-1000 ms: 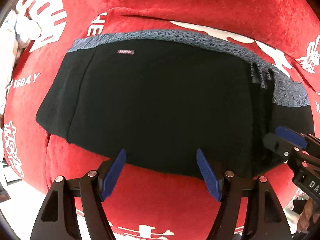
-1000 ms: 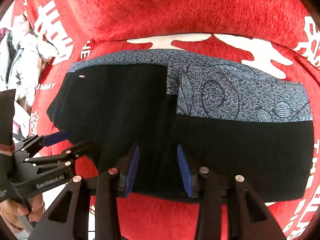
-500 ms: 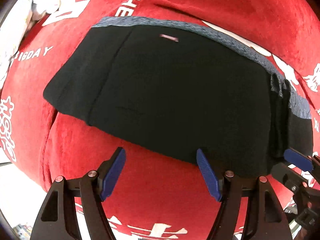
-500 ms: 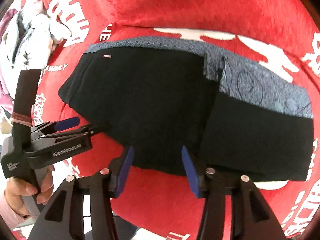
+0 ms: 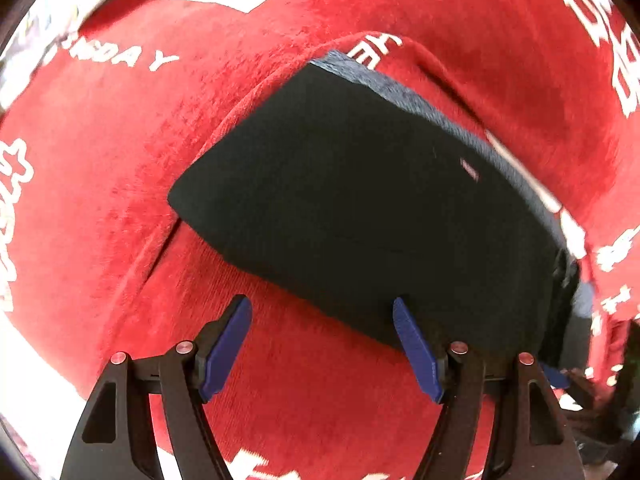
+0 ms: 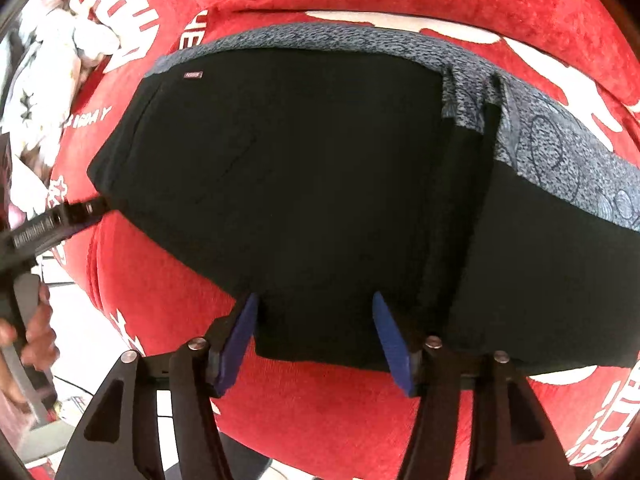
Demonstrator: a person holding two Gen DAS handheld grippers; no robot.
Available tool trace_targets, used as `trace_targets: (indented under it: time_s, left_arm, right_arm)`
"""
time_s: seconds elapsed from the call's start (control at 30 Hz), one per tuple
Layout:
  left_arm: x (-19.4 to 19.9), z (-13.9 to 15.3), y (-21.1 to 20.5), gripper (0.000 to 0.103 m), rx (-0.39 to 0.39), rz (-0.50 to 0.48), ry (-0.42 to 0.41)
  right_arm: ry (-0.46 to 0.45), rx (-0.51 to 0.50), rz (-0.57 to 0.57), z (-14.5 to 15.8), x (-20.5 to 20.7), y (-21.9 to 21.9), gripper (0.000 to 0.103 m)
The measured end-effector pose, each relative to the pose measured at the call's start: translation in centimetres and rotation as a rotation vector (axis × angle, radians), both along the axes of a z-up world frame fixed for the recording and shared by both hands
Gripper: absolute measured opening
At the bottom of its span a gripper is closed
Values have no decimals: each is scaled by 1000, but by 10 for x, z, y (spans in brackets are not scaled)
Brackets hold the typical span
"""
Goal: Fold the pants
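Left wrist view: our left gripper hangs spread and empty over the near edge of the black pants, probably lining up on the corner for another fold. They lie flat on the red blanket.

Right wrist view: our right gripper has just been opening, its jaws straddling the hem without pinching. The pants look folded, grey patterned waistband along the far edge.

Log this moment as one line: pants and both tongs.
pants: folded, flat on red blanket | left tongs: open, empty, at near edge | right tongs: just opening, straddling near hem
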State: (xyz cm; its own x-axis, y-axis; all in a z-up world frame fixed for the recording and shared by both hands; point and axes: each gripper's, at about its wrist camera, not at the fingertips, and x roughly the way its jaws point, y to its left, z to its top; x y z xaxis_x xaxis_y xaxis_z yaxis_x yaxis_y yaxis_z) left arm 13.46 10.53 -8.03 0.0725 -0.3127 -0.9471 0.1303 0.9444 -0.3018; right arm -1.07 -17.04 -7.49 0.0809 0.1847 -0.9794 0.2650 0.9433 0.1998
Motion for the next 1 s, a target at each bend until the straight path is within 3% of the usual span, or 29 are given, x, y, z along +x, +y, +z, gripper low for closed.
trace_targets:
  time_s: [0.2,0.37,0.53,0.67,0.73,0.8,0.83,0.9,0.97,1.0]
  left_arm:
    - [16,-23,41,80,-348,160,76]
    - [17,-30,42,94,-487,274,91]
    - [28,-24,24,94,-430,297,64]
    - [32,0,8,94,-478,216,-33]
    - [41,-2,-3,94,-444,177,-46]
    - [50,-17,-13,94,-365,166,-7]
    - [51,-22,-13,91,-331,165,7]
    - [54,-25,-16,74,-239,157,-6]
    - [53,-19,-21,45,-145,120,-53]
    - [51,-17,-22,44,-118,101,-71]
  right_arm:
    - [6,2,15,-3,4,0,69]
    - [4,1,25,-5,4,3,75]
    - [5,-12,38,-6,8,8,76]
    - [6,-8,37,-6,8,9,76]
    - [4,-8,39,-7,8,9,76]
    - [3,-13,43,-6,8,10,76]
    - [2,-17,46,-6,8,11,76]
    - [5,-22,58,-2,11,12,74]
    - [-24,-4,59,10,16,11,73]
    - [-42,2,63,17,23,10,73]
